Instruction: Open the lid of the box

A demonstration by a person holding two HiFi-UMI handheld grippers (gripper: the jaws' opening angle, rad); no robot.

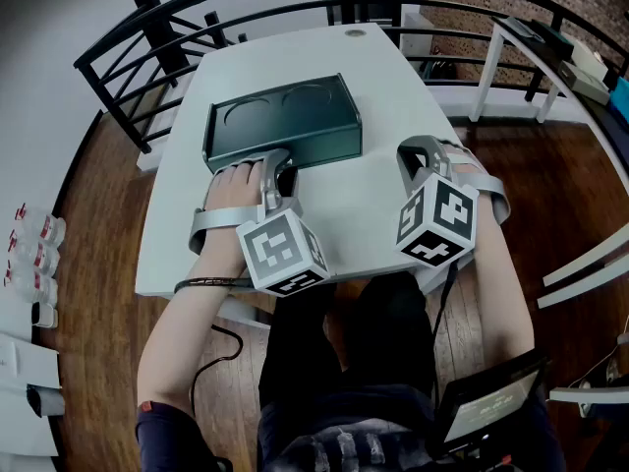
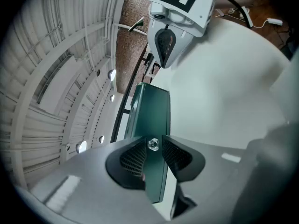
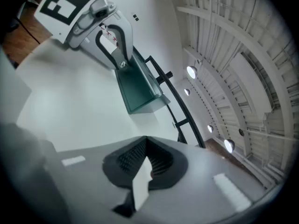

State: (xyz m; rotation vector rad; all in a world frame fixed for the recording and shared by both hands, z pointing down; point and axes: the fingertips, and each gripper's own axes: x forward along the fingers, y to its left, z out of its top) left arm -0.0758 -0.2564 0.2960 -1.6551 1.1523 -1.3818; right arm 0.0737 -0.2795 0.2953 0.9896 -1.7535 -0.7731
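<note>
A dark green box (image 1: 285,121) with a flat lid lies on the white table (image 1: 383,77). My left gripper (image 1: 278,160) is at the box's front edge, near its left end. In the left gripper view the jaws stand on either side of the lid's thin green edge (image 2: 152,111), and the left gripper (image 2: 153,155) is shut on it. My right gripper (image 1: 408,155) rests over the table to the right of the box, apart from it. In its own view the right gripper (image 3: 145,157) is shut with nothing held, and the box (image 3: 138,87) lies ahead of it.
A black railing (image 1: 147,37) curves round the table's far and left sides. A white bench (image 1: 536,57) stands at the back right on the wooden floor. Small bottles (image 1: 29,244) lie at the far left. A tablet (image 1: 486,401) sits by the person's lap.
</note>
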